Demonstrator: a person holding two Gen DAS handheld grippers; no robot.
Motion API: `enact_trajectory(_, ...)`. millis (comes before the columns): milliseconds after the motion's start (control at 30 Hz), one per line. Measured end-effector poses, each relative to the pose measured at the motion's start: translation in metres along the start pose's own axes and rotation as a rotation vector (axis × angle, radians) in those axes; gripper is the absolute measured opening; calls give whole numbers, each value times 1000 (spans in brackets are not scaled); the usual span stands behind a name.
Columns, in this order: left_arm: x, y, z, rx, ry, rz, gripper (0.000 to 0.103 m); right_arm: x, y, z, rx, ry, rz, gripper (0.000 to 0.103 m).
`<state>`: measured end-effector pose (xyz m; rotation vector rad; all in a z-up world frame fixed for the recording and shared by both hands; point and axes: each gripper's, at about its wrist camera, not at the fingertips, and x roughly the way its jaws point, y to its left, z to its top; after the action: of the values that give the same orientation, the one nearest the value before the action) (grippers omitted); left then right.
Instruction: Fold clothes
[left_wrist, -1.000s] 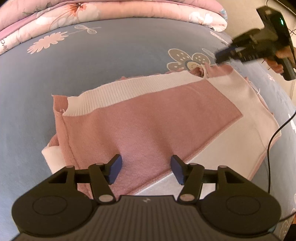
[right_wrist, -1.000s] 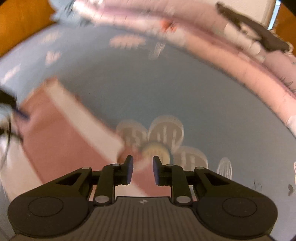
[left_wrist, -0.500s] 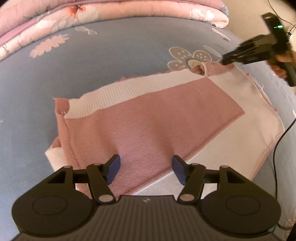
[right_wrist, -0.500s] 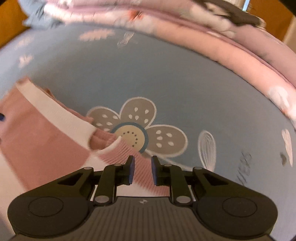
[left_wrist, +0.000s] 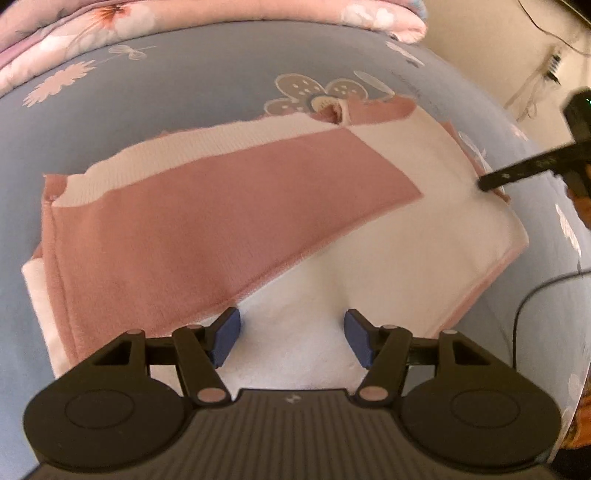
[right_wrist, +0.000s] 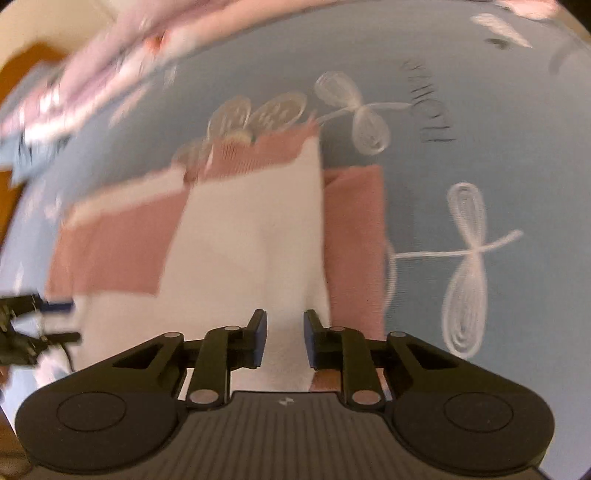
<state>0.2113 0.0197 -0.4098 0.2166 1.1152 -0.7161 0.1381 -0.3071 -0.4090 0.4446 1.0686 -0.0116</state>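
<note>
**Two grippers over one sweater**

Both sets of jaws spread, empty. Right gripper (right_wrist: 282, 341), jaws just widened, above the sweater's (left_wrist: 229, 206) white right edge, nothing pinched. Left gripper (left_wrist: 291, 341) over the near white hem. Sweater flat on bed (left_wrist: 166, 92), long axis left to right. Likely next: pinch both edges.

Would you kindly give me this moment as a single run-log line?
stage: mid-fold | sweater: pink-and-white, partly folded on blue bedsheet | left tool: open over white panel | right tool: jaws just opening, holding nothing
</note>
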Motion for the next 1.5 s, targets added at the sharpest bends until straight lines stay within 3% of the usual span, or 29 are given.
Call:
enact_trajectory(33,-3,-1,0,-12,-4,8,63,-6,-2,-3,-8,-18,-12,53)
enact_trajectory(167,-13,-8,-3,-56,-19,67,63,-9,-21,-16,81,-9,49,54)
enact_trajectory(333,-25,-5,-20,-180,-88,143,63,-16,-30,-36,151,-47,136,54)
enact_trajectory(500,-21,-1,-33,-282,-81,183,63,-8,-23,-53,107,21,153,53)
enact_trajectory(533,-20,-1,-34,-286,-77,185,63,-5,-20,-56,91,37,148,48)
enact_trajectory(567,-18,-1,-35,-285,-68,184,63,-2,-18,-59,75,53,142,20)
enact_trajectory(600,-17,-4,-36,-281,-69,193,62,-3,-15,-60,44,58,113,9)
enact_trajectory(733,-19,-11,-36,-266,-73,198,63,-15,-19,-58,53,24,80,10)
enact_trajectory(867,-17,-9,-47,-301,-16,227,62,-5,-28,-64,89,78,53,20)
enact_trajectory(967,-35,-14,-53,-286,-55,204,63,-27,-16,-54,68,1,43,21)
enact_trajectory(1100,-41,-23,-63,-197,-29,207,64,-47,5,-35,37,-136,63,23)
enact_trajectory(1233,-35,-30,-68,-135,-67,192,64,-16,22,-19,-19,-106,107,27)
enact_trajectory(1267,-34,-29,-69,-139,-85,180,65,-6,22,-18,-18,-80,91,28)
enact_trajectory(1367,-21,-13,-80,-235,-29,178,66,18,14,-20,7,-14,12,24)
enact_trajectory(1500,-36,2,-94,-354,-69,118,66,19,10,-18,60,-15,26,24)
